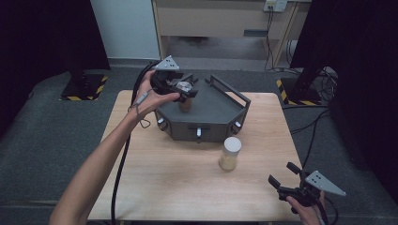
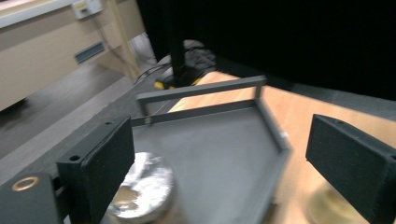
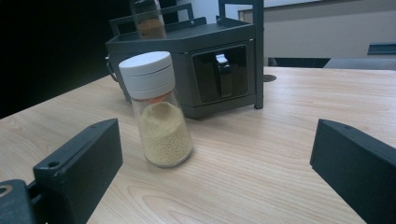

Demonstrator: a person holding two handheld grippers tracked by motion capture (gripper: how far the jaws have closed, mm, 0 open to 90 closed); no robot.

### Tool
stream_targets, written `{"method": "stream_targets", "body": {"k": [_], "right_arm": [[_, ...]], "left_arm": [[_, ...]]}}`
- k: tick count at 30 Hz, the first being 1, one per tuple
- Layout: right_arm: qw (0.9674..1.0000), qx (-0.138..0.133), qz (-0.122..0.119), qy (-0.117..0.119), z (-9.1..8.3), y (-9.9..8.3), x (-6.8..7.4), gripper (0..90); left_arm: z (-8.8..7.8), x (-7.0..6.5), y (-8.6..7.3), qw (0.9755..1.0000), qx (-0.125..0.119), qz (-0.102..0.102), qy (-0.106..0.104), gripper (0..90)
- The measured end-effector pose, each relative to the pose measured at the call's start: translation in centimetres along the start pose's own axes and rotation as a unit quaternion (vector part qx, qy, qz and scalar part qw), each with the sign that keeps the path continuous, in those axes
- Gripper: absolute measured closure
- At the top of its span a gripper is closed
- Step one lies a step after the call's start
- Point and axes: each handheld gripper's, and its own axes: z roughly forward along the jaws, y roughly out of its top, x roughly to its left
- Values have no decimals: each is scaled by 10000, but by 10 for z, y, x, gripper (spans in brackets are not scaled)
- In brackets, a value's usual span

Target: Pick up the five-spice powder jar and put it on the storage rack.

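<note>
A dark grey rack (image 1: 213, 112) with a railed flat top stands at the back middle of the wooden table. On its top left sits a small jar (image 1: 186, 104) with brown contents and a crinkled silver top (image 2: 142, 189). My left gripper (image 1: 182, 88) hovers just above this jar, its jaws open and not touching it; the jar lies low beside the left jaw in the left gripper view. A glass jar of yellow grains with a white lid (image 1: 230, 153) (image 3: 156, 109) stands on the table in front of the rack. My right gripper (image 1: 282, 173) (image 3: 219, 163) rests open near the table's front right corner, pointing at that jar from a distance.
The rack (image 3: 187, 42) has knobs on its front faces and a rail (image 2: 201, 88) along its far side. Bare tabletop (image 1: 164, 178) stretches in front. A black cable (image 1: 119, 168) trails from the left gripper. Black stands and a pale cabinet sit on the floor behind.
</note>
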Motion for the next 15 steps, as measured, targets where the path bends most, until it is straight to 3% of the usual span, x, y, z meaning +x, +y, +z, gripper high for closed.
{"method": "stream_targets", "body": {"k": [4, 7, 15], "right_arm": [[10000, 2, -14, 15, 0, 0, 0, 29], [10000, 10, -24, 15, 0, 0, 0, 30], [10000, 21, -35, 31, 1, 1, 1, 31]], "left_arm": [[-14, -12, -2, 9998, -168, 81, -59, 66], [-26, -24, -8, 9991, -361, -5, -221, 66], [-51, -54, -18, 9976, -439, 260, -471, 67]]}}
